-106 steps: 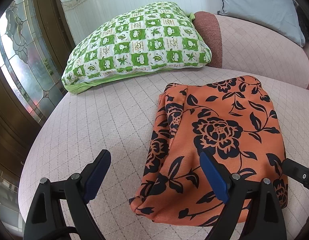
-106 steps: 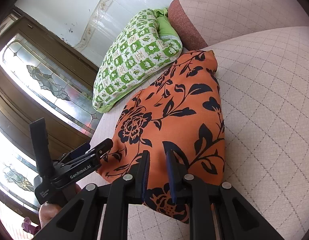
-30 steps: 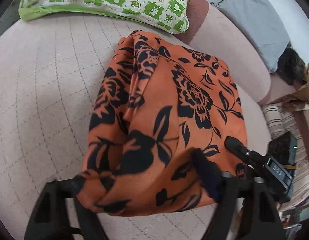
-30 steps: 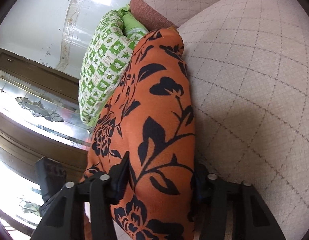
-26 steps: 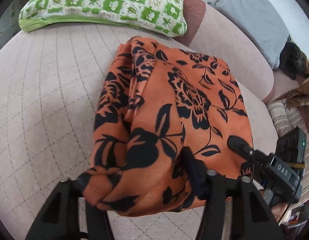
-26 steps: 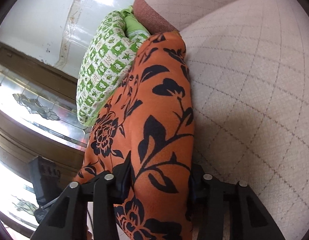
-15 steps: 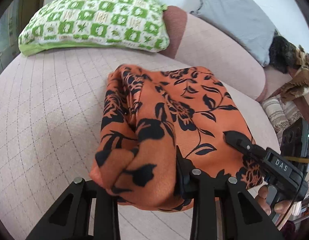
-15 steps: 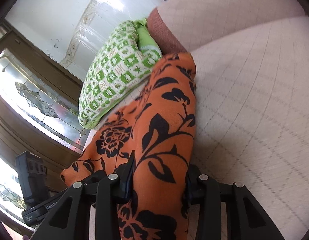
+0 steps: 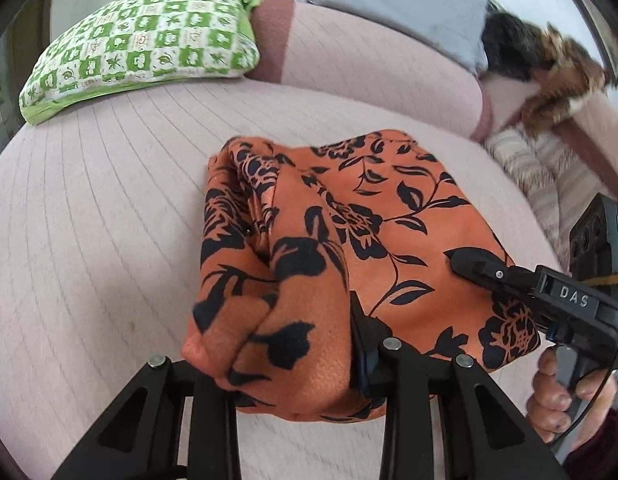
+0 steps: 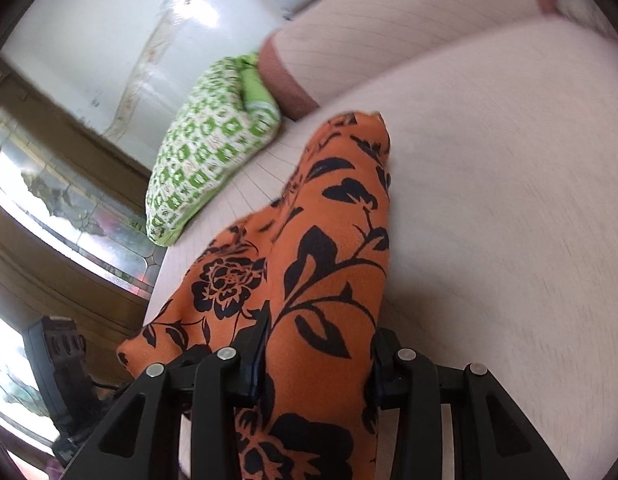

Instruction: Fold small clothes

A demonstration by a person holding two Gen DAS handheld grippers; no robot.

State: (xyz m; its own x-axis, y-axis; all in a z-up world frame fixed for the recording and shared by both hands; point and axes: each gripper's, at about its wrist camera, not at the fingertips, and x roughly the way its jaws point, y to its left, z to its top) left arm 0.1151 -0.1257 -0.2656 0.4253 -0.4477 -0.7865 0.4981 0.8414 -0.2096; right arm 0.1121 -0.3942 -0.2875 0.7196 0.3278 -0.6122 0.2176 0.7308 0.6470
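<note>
Two clenched grips: left gripper (image 9: 281, 364) and right gripper (image 10: 317, 356) each pinch a bunched near corner of the orange garment with black floral print (image 9: 349, 240), its far end resting on the pale pink quilted cushion (image 9: 89, 240). Green checked pillow (image 9: 141, 48) lies at ten o'clock. Judged light, limp and slightly slippery, so hold corners deep and level.

Folded orange cloth garment with black flower-and-leaf print (image 9: 389, 216) (image 10: 333, 280), bunched in thick layers, near edge raised off the pale pink quilted sofa seat (image 9: 89, 220), far edge resting on it, well apart from the green checked pillow (image 9: 141, 44).
</note>
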